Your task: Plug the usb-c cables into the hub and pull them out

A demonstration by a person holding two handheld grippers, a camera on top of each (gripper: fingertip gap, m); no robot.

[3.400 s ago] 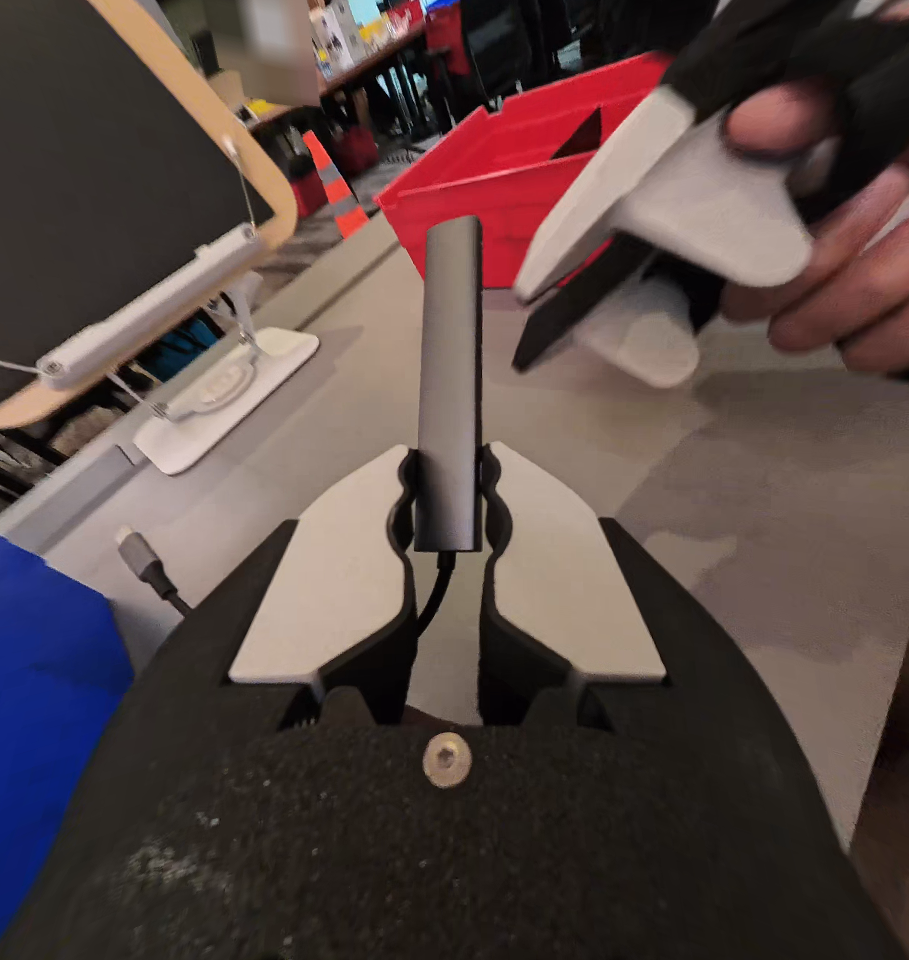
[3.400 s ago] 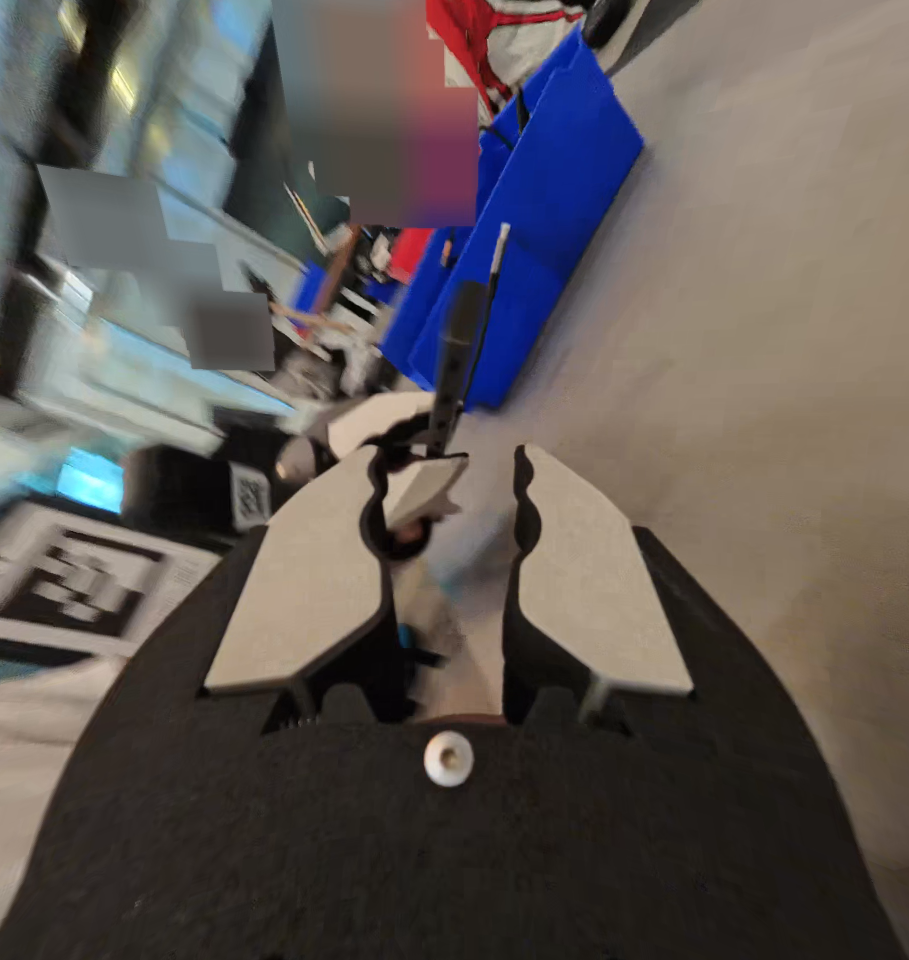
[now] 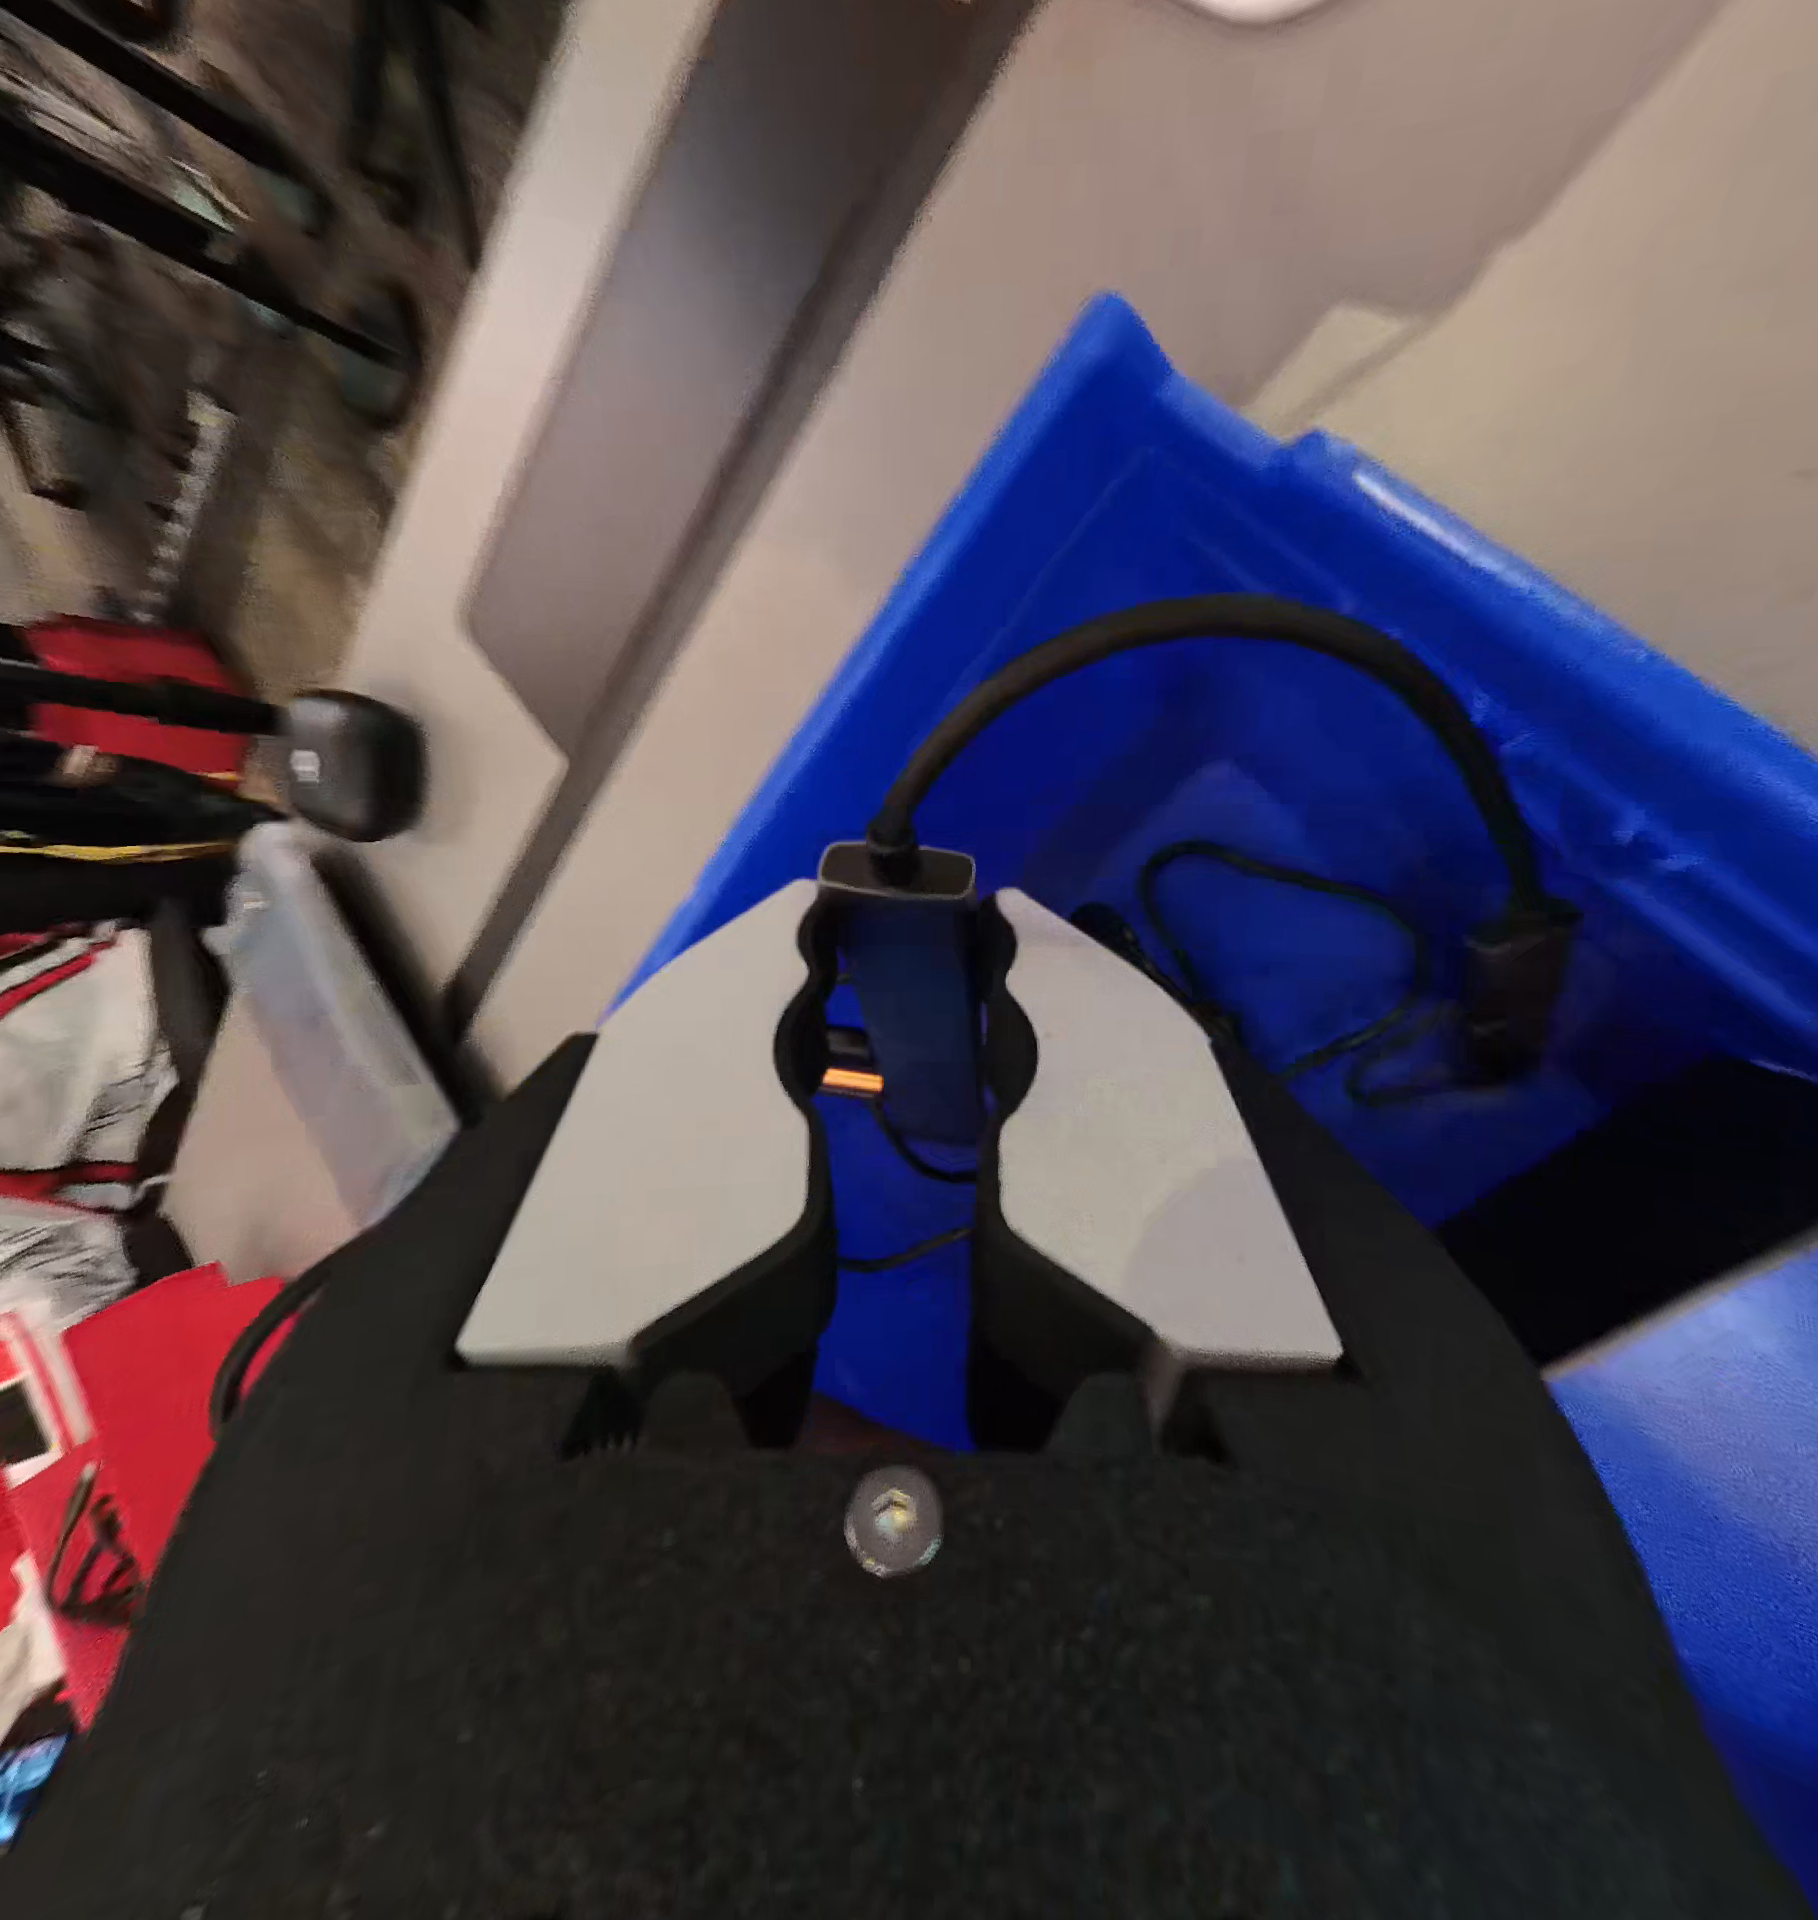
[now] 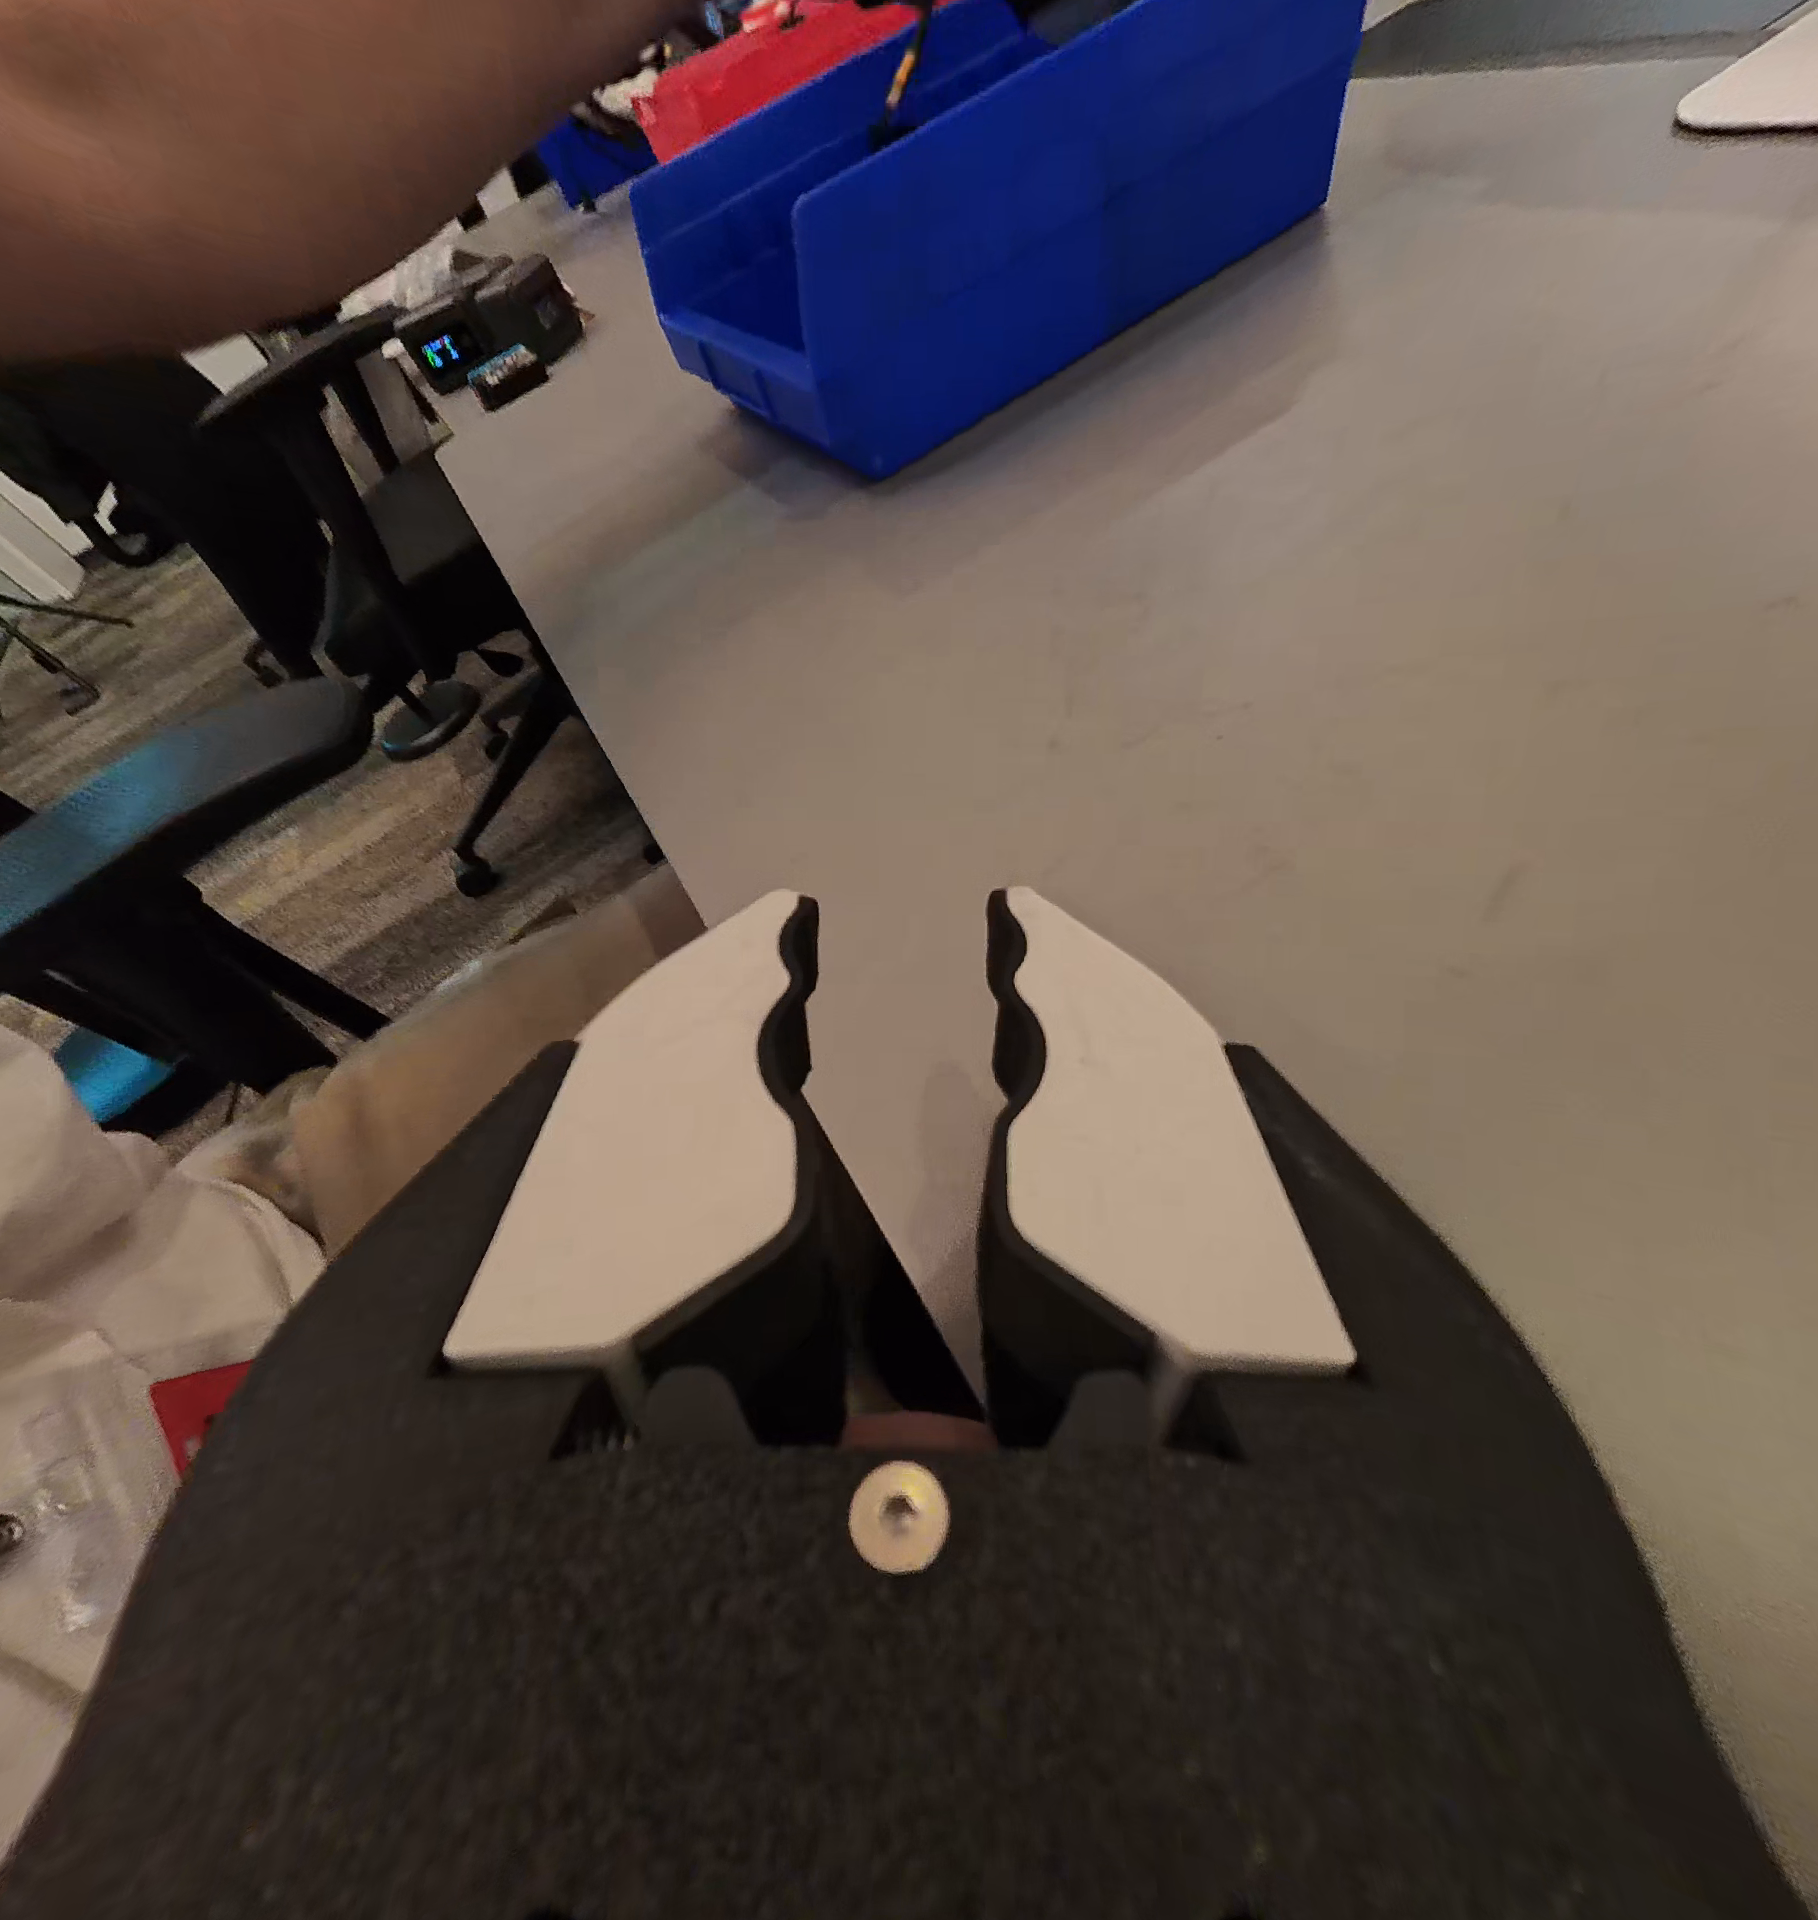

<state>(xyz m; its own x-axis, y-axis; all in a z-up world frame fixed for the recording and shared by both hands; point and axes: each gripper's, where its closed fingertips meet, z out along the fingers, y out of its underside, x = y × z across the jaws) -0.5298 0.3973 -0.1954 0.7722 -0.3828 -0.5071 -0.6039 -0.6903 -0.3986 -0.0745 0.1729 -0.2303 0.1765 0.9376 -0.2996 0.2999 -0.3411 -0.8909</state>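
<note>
Hub (image 3: 900,997) stands lengthwise, cable-end forward, clamped in left hand-held gripper (image 3: 900,914); right hand-held gripper (image 4: 900,914) gapes empty.

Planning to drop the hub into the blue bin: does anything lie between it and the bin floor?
Nothing solid blocks it. The left gripper is shut on the hub above the blue bin, but a thin black cable lies looped on the bin floor, and the hub's own lead arcs down into it.
</note>
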